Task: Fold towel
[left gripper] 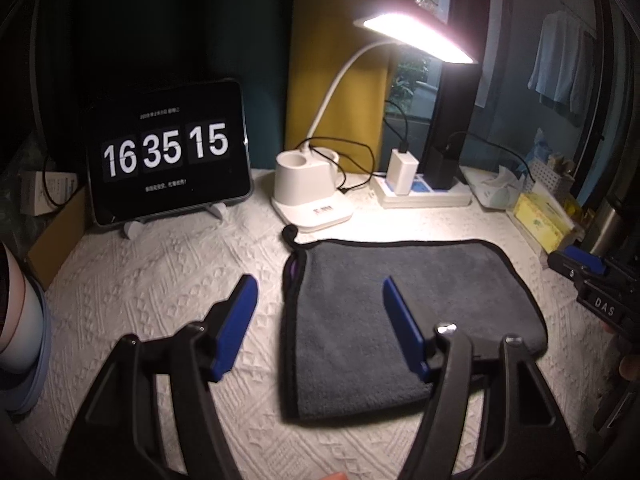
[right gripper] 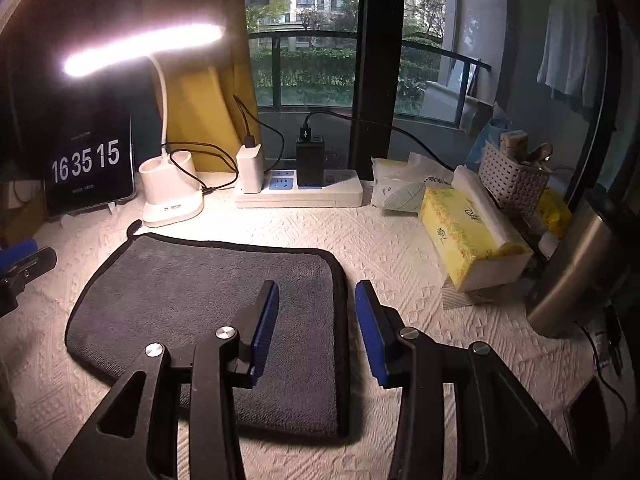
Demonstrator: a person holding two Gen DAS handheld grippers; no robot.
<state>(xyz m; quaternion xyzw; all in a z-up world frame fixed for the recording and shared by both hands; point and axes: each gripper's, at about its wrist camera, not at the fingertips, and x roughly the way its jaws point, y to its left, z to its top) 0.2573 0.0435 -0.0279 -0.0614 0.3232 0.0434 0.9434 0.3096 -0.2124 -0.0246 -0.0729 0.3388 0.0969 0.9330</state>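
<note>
A grey towel (left gripper: pixel 404 320) with black trim lies folded flat on the white textured cloth (left gripper: pixel 168 280); it also shows in the right wrist view (right gripper: pixel 192 300). A purple inner layer peeks out at its left edge. My left gripper (left gripper: pixel 318 292) is open and empty, hovering over the towel's left edge, one finger each side. My right gripper (right gripper: pixel 316 294) is open and empty over the towel's right edge. The right gripper shows at the far right of the left wrist view (left gripper: pixel 588 276).
At the back stand a tablet clock (left gripper: pixel 168 156), a lit white desk lamp (left gripper: pixel 312 196), and a power strip with chargers (right gripper: pixel 300 192). A yellow tissue box (right gripper: pixel 468 236), a white basket (right gripper: pixel 512 180) and a steel flask (right gripper: pixel 576 272) sit right. A cup (left gripper: pixel 20 320) sits left.
</note>
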